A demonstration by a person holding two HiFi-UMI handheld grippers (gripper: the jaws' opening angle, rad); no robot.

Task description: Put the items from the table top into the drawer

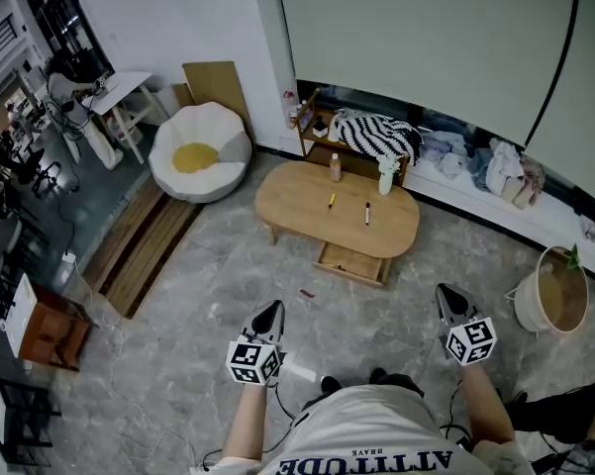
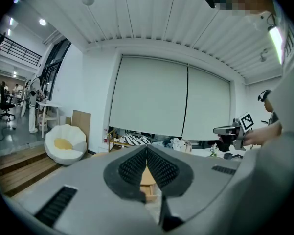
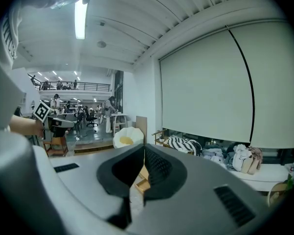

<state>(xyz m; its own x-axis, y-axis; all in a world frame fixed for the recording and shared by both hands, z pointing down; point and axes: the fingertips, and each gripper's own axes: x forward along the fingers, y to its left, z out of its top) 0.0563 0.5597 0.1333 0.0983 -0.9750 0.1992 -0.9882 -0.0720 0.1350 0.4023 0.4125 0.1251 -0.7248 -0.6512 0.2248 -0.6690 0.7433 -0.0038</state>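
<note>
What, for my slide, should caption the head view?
Left gripper and right gripper, shut, face table, pens, open drawer.

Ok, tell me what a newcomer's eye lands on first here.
The oval wooden table stands mid-room, its drawer open on the near side. On top are a brown bottle, a white bottle, a yellow pen and a dark pen. Left of it sits a white seat with a yellow centre, like a fried egg. Nearest the camera, the left tool and right tool are shut and empty.
</note>
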